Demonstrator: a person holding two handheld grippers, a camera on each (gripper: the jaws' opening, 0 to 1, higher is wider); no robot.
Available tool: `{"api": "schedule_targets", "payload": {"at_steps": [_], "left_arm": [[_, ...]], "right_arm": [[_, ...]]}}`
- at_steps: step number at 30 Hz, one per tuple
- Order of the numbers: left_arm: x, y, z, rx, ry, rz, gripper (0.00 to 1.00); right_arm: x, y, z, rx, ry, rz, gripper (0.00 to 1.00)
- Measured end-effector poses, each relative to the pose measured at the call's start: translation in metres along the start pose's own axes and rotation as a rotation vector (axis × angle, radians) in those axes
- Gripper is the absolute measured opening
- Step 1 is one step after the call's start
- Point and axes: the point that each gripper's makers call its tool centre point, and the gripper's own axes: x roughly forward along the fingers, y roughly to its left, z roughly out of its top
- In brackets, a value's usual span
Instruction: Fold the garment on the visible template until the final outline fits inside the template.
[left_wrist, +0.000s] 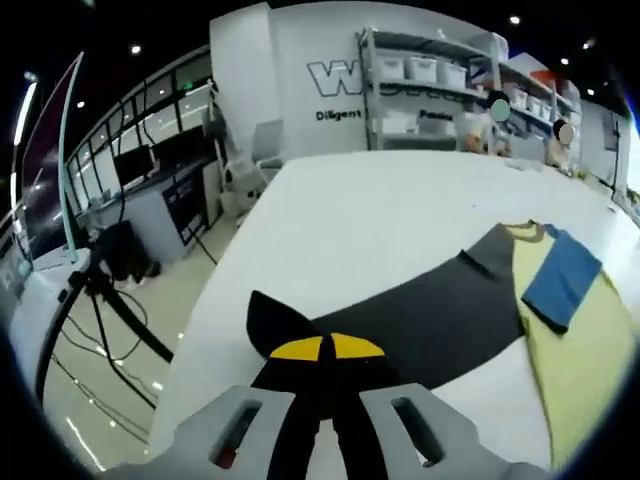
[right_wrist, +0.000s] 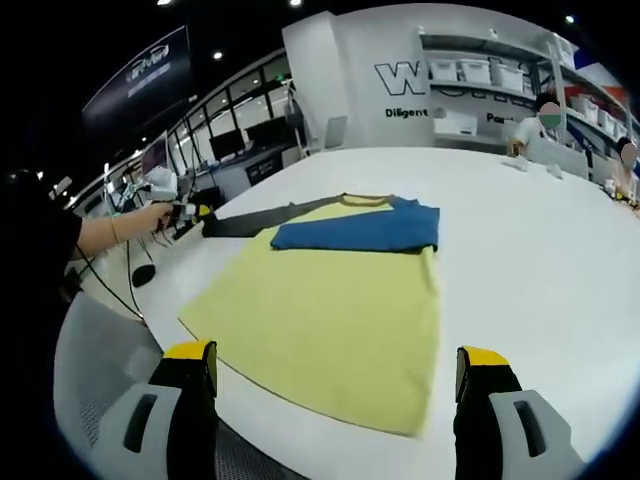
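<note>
Left gripper (left_wrist: 322, 348) clamped on the shirt's (right_wrist: 330, 300) gray sleeve (left_wrist: 420, 320), I think; right gripper (right_wrist: 335, 375) jaws wide apart near the shirt's hem on the table (right_wrist: 520, 250).

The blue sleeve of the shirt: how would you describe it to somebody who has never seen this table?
Find the big white table and the yellow shirt spread flat on it. Near the shirt's collar, the blue sleeve lies folded across the yellow body. The other sleeve is dark grey and stretches out sideways, its cuff pinched by the left gripper.
</note>
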Motion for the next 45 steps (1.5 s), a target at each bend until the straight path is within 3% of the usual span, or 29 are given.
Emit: {"api": "schedule_targets", "payload": {"at_steps": [11,17,20,28,36,45], "left_arm": [[0.005,-0.054,0.05,-0.008,-0.091,-0.123,0.0],[0.004,-0.095,0.077,-0.016,-0.144,-0.204,0.0],[0.009,-0.114,0.078,-0.018,-0.122,-0.251,0.0],[0.007,-0.152,0.083,-0.044,-0.123,-0.295,0.0],[-0.008,-0.199,0.11,-0.102,-0.18,-0.374,0.0],[-0.021,-0.247,0.126,-0.116,-0.205,-0.45,0.0]], "right_arm": [[0.003,0.002,-0.003,0.0,0.011,0.011,0.99],[0.004,0.002,-0.005,0.003,0.014,0.015,0.99],[0.004,0.002,-0.005,0.004,0.014,0.016,0.99],[0.004,0.0,-0.007,0.008,0.013,0.017,0.99],[0.005,0.001,-0.008,0.006,0.017,0.018,0.99],[0.004,-0.001,-0.011,0.009,0.019,0.02,0.99]]}}
